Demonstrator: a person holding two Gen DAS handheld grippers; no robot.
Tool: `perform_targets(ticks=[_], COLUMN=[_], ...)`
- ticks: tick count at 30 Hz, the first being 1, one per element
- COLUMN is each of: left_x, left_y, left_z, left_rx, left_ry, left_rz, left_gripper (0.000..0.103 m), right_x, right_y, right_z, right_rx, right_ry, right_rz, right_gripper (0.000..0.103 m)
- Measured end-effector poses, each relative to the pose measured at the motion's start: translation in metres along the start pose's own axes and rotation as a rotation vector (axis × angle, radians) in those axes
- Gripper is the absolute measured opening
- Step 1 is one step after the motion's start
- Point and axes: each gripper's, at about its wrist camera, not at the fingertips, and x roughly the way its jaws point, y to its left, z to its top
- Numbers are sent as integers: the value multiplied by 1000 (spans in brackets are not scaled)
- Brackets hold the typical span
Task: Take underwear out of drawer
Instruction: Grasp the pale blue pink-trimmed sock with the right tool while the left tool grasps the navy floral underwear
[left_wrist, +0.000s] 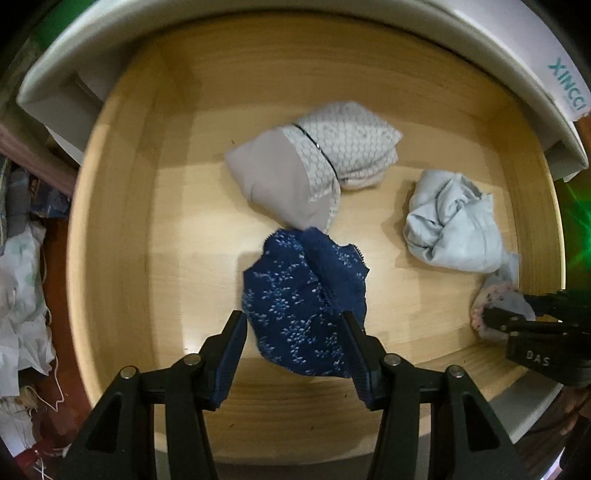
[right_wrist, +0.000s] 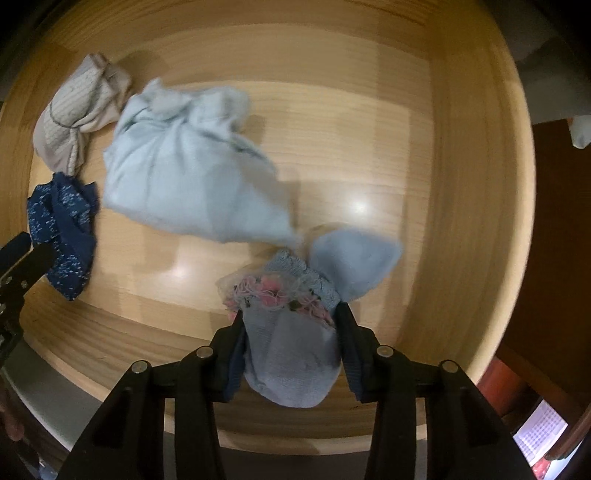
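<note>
A light wood drawer (left_wrist: 184, 229) holds several bundled pieces of underwear. My left gripper (left_wrist: 293, 325) stands open around a navy blue floral piece (left_wrist: 306, 295), one finger on each side of it. A grey patterned bundle (left_wrist: 314, 162) lies behind it, a pale blue bundle (left_wrist: 454, 225) to the right. My right gripper (right_wrist: 290, 319) is open around a blue piece with pink floral lace (right_wrist: 291, 332), near the drawer's front edge. The navy piece (right_wrist: 64, 236), grey bundle (right_wrist: 77, 125) and pale blue bundle (right_wrist: 188, 166) also show in the right wrist view. The right gripper also shows at the left wrist view's right edge (left_wrist: 513, 314).
The drawer's wood front wall (right_wrist: 295, 424) curves below the right gripper. A white cabinet frame (left_wrist: 535, 55) with a label arches over the back. Crumpled cloth and bags (left_wrist: 22, 295) lie outside at the left. Dark red floor (right_wrist: 554, 258) is to the right.
</note>
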Motion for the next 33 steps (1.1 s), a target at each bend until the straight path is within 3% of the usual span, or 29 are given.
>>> perform_targets(ticks=[10, 18, 28, 31, 33], left_x=[23, 47, 58, 55, 49], left_y=[-16, -3, 7, 7, 4], left_z=[18, 36, 51, 45, 40], left_rx=[29, -26, -30, -42, -31], left_ry=[114, 219, 243, 238, 224], left_rz=[49, 22, 2, -4, -9], left_gripper=[53, 54, 58, 52, 41], right_x=[8, 5, 6, -3, -1], right_y=[6, 17, -10, -18, -20], right_z=[-3, -3, -35, -37, -39], right_rx=[-15, -30, -34, -36, -29], right_ry=[-12, -36, -31, -32, -33], right_rz=[-6, -11, 17, 22, 26], right_gripper=[38, 39, 41, 41, 41])
